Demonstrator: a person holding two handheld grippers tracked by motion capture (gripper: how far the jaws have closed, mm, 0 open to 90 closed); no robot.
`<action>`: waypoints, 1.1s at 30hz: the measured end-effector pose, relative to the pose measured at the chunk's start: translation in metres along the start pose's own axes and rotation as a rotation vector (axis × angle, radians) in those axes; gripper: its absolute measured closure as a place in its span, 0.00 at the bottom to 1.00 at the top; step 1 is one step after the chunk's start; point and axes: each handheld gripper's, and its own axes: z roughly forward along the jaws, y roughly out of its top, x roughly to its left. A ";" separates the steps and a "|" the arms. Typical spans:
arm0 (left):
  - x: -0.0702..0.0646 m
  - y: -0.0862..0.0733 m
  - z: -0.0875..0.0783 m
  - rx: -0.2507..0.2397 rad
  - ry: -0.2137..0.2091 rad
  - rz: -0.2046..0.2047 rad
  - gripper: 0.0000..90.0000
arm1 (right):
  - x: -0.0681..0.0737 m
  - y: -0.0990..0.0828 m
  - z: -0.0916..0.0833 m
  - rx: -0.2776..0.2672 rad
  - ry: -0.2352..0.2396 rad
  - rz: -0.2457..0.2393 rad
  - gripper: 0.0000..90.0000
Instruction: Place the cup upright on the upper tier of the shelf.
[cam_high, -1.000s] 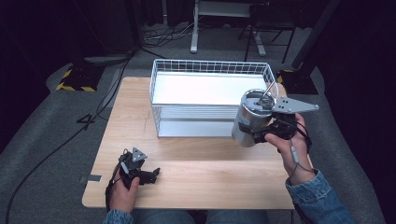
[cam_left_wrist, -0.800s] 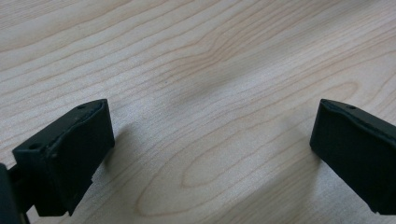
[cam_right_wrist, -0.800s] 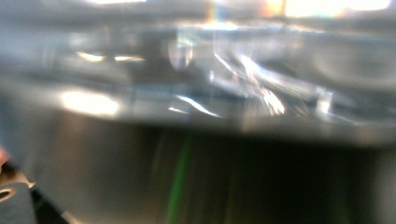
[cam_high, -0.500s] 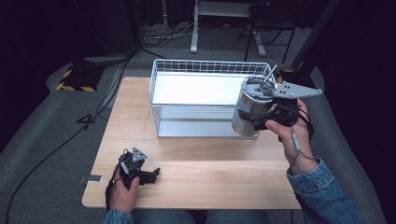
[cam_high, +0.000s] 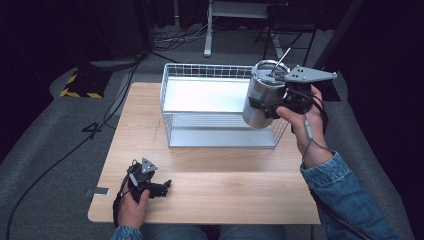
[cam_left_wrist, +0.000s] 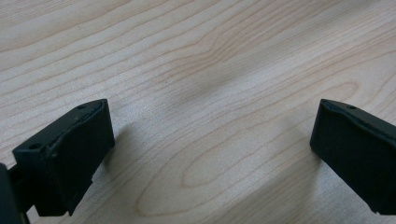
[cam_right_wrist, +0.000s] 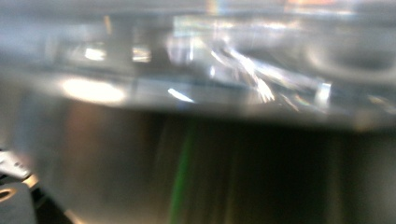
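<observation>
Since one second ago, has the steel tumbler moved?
Yes. The steel tumbler, held in the right gripper, rose and went farther over the wire basket, toward its far right corner.

Right tool gripping steel tumbler, wire basket

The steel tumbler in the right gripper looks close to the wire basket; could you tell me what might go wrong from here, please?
1. The steel tumbler hangs tilted over the wire basket at its right end. Lowered like this, its base could catch the rim.
2. The right gripper holds its smooth side wall, so it might slip or swing.
3. The straw sticking out of the lid could shift with the tilt.
The left gripper rests open on the table, too far away to help.
</observation>
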 end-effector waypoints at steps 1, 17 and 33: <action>0.000 0.000 0.000 0.000 0.000 0.000 0.00 | -0.001 0.001 0.002 -0.001 -0.004 -0.001 0.04; 0.000 0.001 0.001 0.003 0.001 -0.003 0.00 | -0.022 0.029 0.047 -0.014 -0.082 0.040 0.04; 0.000 0.001 0.001 0.002 0.003 -0.001 0.00 | -0.028 0.036 0.095 -0.026 -0.083 0.063 0.04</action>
